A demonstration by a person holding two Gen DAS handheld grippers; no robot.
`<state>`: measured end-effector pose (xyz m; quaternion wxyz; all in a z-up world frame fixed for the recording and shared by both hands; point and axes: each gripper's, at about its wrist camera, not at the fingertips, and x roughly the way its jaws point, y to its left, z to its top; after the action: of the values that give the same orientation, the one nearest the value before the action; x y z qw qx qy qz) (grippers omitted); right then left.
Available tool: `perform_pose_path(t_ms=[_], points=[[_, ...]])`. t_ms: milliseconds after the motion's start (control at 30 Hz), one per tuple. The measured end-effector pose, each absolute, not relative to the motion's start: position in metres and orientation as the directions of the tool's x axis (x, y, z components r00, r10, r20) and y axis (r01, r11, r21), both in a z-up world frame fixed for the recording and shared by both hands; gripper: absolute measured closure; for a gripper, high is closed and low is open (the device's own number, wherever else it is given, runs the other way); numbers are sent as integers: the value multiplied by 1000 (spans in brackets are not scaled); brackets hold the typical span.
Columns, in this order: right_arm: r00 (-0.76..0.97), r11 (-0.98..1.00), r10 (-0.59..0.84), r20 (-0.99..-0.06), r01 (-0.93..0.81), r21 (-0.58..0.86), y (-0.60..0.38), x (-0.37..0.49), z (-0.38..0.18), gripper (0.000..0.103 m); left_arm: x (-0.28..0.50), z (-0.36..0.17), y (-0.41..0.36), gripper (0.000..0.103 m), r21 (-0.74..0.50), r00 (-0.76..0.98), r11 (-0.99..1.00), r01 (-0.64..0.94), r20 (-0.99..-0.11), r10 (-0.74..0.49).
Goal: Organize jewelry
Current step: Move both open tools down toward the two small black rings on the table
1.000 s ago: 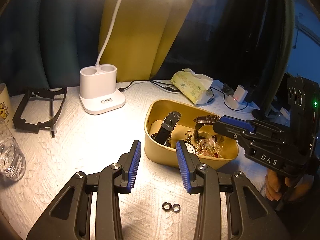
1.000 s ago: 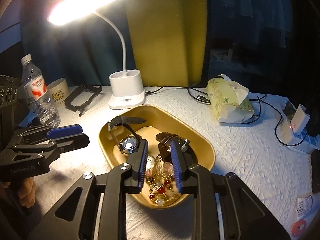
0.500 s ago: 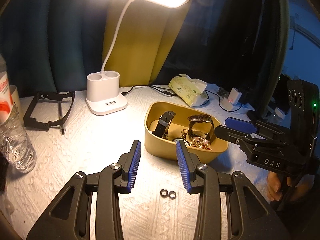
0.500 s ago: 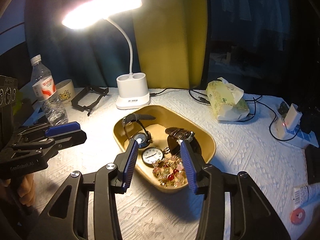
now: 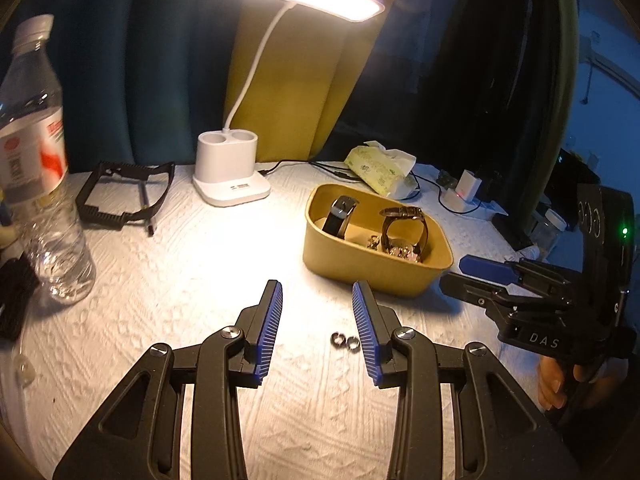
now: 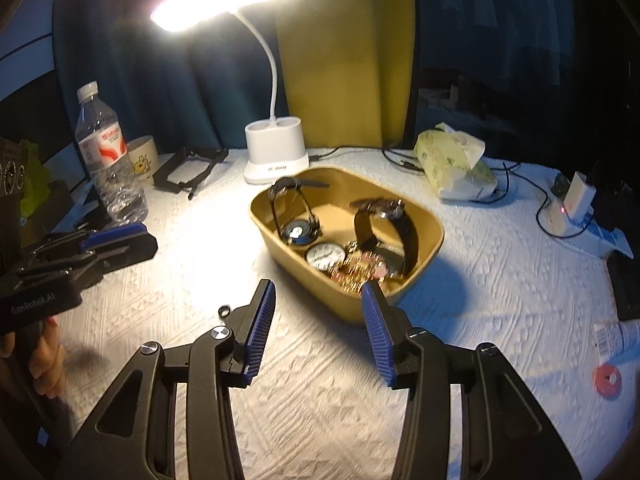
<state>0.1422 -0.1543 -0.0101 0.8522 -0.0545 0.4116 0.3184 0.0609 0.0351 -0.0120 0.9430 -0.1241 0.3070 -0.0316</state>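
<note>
Left wrist view shows the left tongs (image 5: 317,290) wide and empty above two small rings (image 5: 345,341) lying on the desk (image 5: 168,280), near the yellow tray (image 5: 360,268). Right tongs (image 6: 319,289) are wide too. I judge the rings come next: lower, close carefully.

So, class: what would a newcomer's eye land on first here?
Probably the glowing desk lamp at the back of the table, then the yellow tray below it, holding watches and beads. Nearer, two small rings lie on the white cloth between the open left gripper fingers.
</note>
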Motion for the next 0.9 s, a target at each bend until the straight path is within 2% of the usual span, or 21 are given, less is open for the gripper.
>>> perform_pose_path(t_ms=[667,900], points=[[369,760,476,-798,-630,162,-106,116,-41,58,35,-41,76,64,-287,788,953,-96,-607,-103],[328,730,482,-813,-663,165,-81,121,-50,59,42,-50,92,64,-335,778,935,-117,-616,-124]])
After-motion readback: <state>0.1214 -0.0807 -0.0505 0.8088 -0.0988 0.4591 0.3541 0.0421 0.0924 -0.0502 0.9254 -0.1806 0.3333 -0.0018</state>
